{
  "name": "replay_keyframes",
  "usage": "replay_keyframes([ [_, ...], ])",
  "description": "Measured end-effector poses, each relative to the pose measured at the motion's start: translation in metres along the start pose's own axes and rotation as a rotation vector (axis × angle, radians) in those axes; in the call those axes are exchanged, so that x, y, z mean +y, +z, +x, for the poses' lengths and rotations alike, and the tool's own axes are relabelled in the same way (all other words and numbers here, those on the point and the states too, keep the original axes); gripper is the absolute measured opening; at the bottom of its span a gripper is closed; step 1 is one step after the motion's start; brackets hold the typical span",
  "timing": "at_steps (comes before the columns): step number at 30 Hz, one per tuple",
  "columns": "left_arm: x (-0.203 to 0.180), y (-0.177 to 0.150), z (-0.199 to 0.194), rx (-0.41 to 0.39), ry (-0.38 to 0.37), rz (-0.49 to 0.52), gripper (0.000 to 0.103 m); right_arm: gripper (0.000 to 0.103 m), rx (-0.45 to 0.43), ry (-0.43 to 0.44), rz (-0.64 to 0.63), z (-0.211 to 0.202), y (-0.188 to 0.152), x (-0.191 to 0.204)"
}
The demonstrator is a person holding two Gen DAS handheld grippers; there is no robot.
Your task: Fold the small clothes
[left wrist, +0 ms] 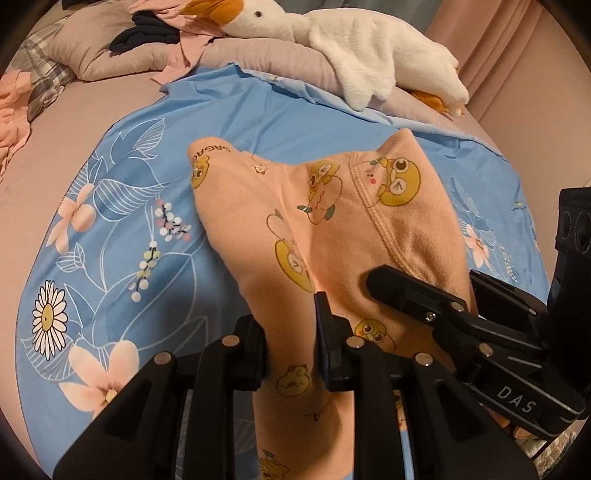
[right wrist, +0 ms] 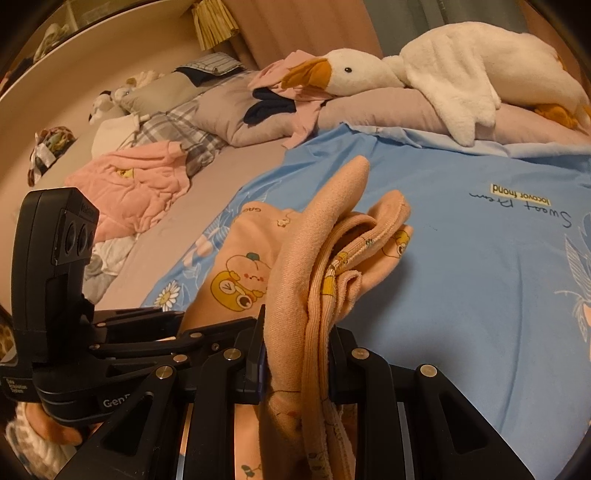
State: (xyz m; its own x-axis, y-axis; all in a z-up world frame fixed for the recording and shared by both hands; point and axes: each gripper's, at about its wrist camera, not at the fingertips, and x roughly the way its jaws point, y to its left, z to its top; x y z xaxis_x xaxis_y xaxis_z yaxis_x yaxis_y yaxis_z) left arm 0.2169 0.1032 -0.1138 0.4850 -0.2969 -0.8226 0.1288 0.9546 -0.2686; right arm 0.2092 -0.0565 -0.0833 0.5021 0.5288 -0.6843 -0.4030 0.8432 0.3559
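Observation:
A small peach garment (left wrist: pixel 325 229) printed with yellow cartoon animals drapes over a blue floral sheet (left wrist: pixel 122 206). My left gripper (left wrist: pixel 291 354) is shut on one edge of the cloth, which runs between its fingers. In the same view the right gripper (left wrist: pixel 417 295) reaches in from the right, clamped on the garment's hem side. In the right wrist view my right gripper (right wrist: pixel 295 362) is shut on bunched layers of the peach garment (right wrist: pixel 317 258), whose hem folds over ahead. The left gripper's body (right wrist: pixel 110 343) shows at the left, its fingertips hidden behind the cloth.
A white plush goose (left wrist: pixel 347 44) lies on mauve pillows (left wrist: pixel 258 55) at the far end. Dark and pink clothes (left wrist: pixel 162 29) sit on the pillow. A pink garment (right wrist: pixel 129 188) and plaid bedding (right wrist: pixel 173 129) lie to the left. A hand (right wrist: pixel 48 428) holds the left gripper.

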Motion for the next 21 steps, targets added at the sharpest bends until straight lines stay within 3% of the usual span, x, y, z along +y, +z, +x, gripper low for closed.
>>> replay_keyframes([
  [12,0.017,0.002,0.028,0.042,0.051,-0.019,0.023,0.026,0.052,-0.015,0.002,0.028,0.0,-0.007],
  [21,0.034,-0.006,0.035,0.062,0.051,-0.044,0.04,0.025,0.107,-0.028,0.074,0.029,-0.006,-0.037],
])
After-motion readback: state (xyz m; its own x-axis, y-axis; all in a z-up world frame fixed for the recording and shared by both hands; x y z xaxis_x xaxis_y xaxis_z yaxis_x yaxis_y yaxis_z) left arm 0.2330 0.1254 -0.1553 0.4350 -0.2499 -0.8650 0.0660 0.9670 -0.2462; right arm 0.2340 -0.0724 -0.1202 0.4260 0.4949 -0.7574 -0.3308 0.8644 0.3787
